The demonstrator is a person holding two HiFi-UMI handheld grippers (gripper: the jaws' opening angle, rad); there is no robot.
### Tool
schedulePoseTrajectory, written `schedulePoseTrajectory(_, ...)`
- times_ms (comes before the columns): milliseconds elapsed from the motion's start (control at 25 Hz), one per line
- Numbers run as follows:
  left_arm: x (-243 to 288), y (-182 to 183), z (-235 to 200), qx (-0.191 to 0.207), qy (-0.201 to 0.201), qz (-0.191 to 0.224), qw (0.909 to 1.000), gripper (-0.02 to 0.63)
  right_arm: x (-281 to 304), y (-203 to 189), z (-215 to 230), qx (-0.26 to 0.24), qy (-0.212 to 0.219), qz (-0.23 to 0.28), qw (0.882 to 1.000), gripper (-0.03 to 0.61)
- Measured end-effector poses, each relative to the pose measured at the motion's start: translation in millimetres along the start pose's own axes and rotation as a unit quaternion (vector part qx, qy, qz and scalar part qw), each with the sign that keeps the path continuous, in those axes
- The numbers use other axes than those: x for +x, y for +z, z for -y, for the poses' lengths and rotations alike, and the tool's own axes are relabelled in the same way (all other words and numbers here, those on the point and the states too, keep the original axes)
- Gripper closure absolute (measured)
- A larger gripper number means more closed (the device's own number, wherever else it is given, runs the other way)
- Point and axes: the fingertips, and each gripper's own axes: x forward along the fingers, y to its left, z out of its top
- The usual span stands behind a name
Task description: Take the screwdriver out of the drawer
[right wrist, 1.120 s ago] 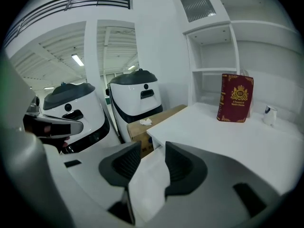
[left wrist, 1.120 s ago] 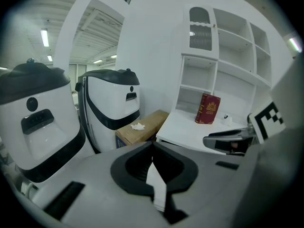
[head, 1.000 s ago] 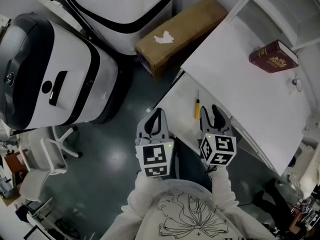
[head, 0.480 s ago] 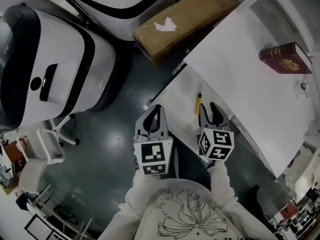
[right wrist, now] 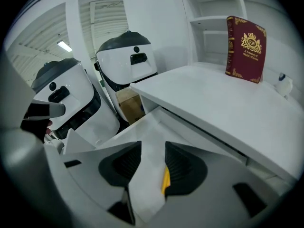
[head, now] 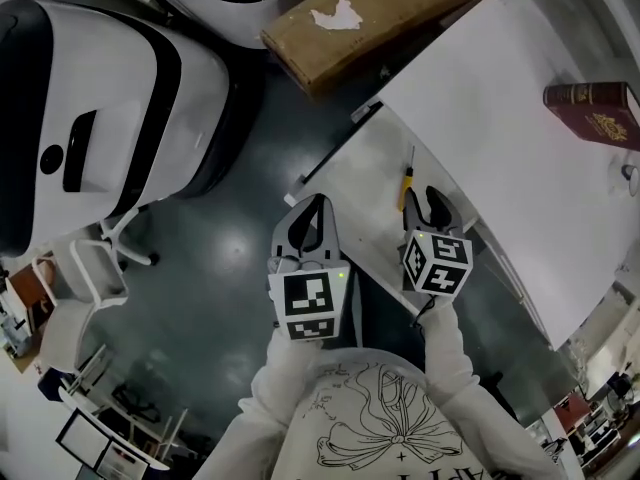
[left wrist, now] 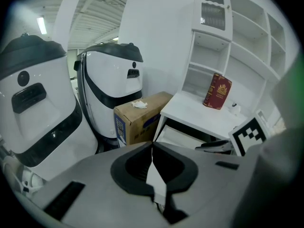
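Right tongs point(head: 428, 208) hang parted over the slim, yellow-handled screwdriver point(head: 407, 186) in the open drawer point(head: 360, 183); left tongs point(head: 313, 208) pinched empty.

1. The head view looks from above the person steeply down. The left gripper point(head: 318, 208) and the right gripper point(head: 428, 204) are near, at the lower middle, and the floor point(head: 240, 268) lies farther below.
2. The left gripper view sits low behind its own jaws. It faces about level across the room to the desk point(left wrist: 204, 114) and the shelves point(left wrist: 237, 42), which are not near.
3. The right gripper view looks along its jaws, very near over the open drawer point(right wrist: 152, 127), just under the desk edge.
4. All three views share the red book point(head: 592, 113), the cardboard box point(head: 370, 18) and the white machines point(head: 100, 108).
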Motion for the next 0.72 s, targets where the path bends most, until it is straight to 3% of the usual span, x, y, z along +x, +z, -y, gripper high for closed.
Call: schedulePoseTrajectory(720, 29.8, -20.4, -3.2, -0.020, 0.003, -0.035, 0.9992, 0.606, 72.4, -53.1, 26.5, 0.021, -0.015, -0.083, 0.996, 0.436)
